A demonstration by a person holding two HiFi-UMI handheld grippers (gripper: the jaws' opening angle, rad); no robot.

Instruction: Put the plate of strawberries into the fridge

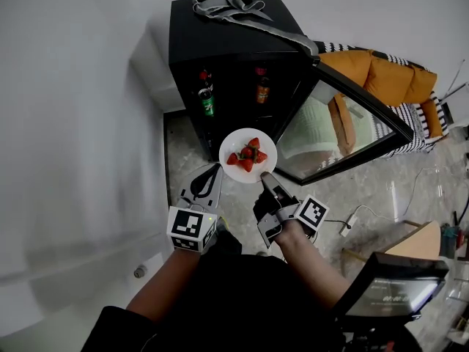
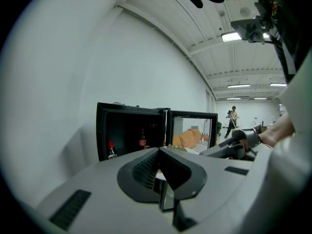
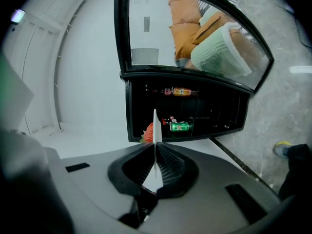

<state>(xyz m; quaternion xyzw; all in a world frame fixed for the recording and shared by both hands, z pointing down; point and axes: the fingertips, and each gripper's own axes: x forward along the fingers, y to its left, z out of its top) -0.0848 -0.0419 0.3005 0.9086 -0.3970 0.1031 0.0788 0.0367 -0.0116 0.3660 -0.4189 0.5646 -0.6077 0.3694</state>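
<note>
Right tongs (image 1: 265,177) clenched on near rim of white plate (image 1: 235,142). Left tongs (image 1: 216,171) shut, empty, tips just beside plate's left rim. Strawberries (image 1: 248,156) piled mid-plate. One-edge grip: plate could tip & fruit roll off. Beyond, black fridge (image 1: 220,42) open, door (image 1: 344,123) swung right. Plate in front, not yet inside.

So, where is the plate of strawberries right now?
In the head view the plate is at centre, before the open fridge, its rim clamped by the left gripper and the right gripper.
</note>
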